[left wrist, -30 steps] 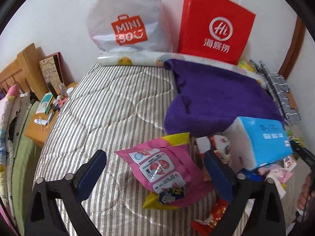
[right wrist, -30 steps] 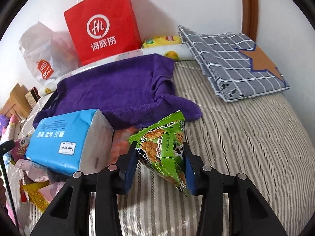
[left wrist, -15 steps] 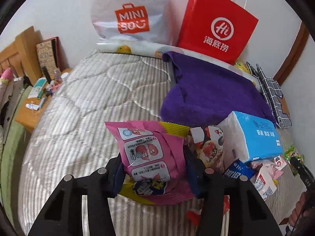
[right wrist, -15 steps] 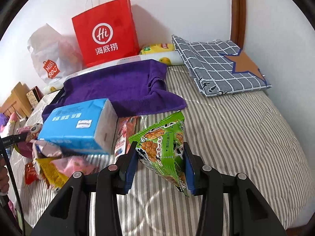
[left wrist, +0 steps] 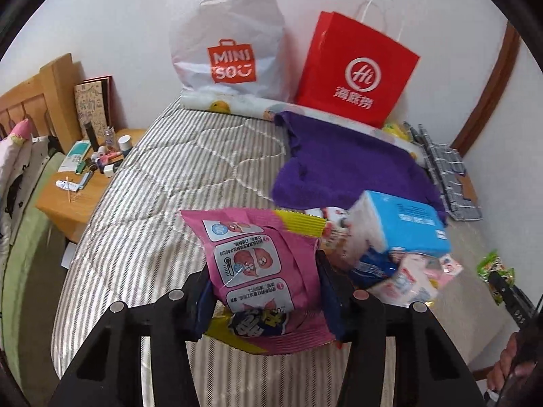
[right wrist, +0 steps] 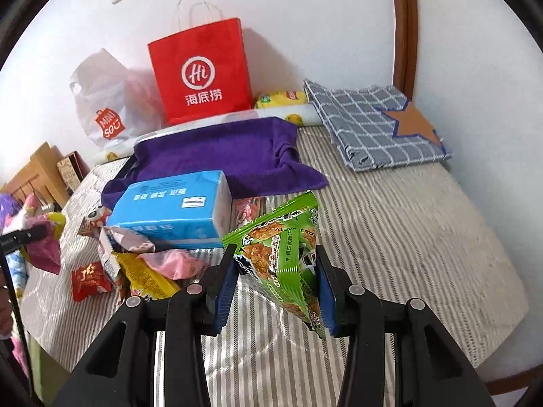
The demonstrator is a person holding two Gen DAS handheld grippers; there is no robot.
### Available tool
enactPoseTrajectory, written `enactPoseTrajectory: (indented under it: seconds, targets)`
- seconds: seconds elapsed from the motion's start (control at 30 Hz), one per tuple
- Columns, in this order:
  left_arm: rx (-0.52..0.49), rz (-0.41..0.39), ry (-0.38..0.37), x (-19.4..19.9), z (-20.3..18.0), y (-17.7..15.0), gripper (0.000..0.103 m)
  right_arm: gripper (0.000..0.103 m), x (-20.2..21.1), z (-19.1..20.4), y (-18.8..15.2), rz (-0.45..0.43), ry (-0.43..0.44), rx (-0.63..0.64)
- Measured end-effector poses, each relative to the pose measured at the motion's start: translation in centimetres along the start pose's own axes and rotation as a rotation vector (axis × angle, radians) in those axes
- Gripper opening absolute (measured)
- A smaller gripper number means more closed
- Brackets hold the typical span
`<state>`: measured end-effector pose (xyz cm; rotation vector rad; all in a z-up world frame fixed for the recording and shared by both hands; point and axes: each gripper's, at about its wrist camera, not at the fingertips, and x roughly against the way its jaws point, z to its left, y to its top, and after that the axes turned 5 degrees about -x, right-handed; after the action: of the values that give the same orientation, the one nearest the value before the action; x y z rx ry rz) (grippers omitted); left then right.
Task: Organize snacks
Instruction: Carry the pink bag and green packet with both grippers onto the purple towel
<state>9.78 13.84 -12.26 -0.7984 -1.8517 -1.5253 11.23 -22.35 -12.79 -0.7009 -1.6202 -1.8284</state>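
Note:
My left gripper (left wrist: 266, 293) is shut on a pink snack bag (left wrist: 261, 264) and holds it above the striped bed (left wrist: 163, 203). My right gripper (right wrist: 276, 288) is shut on a green snack bag (right wrist: 285, 254), also lifted over the bed (right wrist: 407, 230). A pile of snacks (right wrist: 142, 264) lies beside a blue tissue pack (right wrist: 173, 210); the pack also shows in the left wrist view (left wrist: 400, 234). A small red packet (right wrist: 90, 281) lies at the pile's left.
A purple towel (right wrist: 224, 156) lies behind the pile. A red paper bag (right wrist: 200, 74) and a white Miniso bag (left wrist: 230, 44) stand against the wall. A folded checked cloth (right wrist: 373, 125) lies far right. A cluttered wooden nightstand (left wrist: 85, 183) stands left of the bed.
My left gripper closed on the pink bag and lifted it. My right gripper drew back and up with the green bag.

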Motion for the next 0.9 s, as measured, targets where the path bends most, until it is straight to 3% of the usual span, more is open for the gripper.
enactPoseTrajectory:
  seconds: [0.43,0.9]
  targets:
    - [-0.057,-0.061,-0.125,3.4,-5.9,1.5,0.05,0.043,4.1,2.1,1.9,-0.062,0.077,0.013]
    - [-0.125,-0.122,-0.161,3.4,-11.2,7.0,0.05,0.043,3.7,4.6,7.9,-0.119,0.134,0.042]
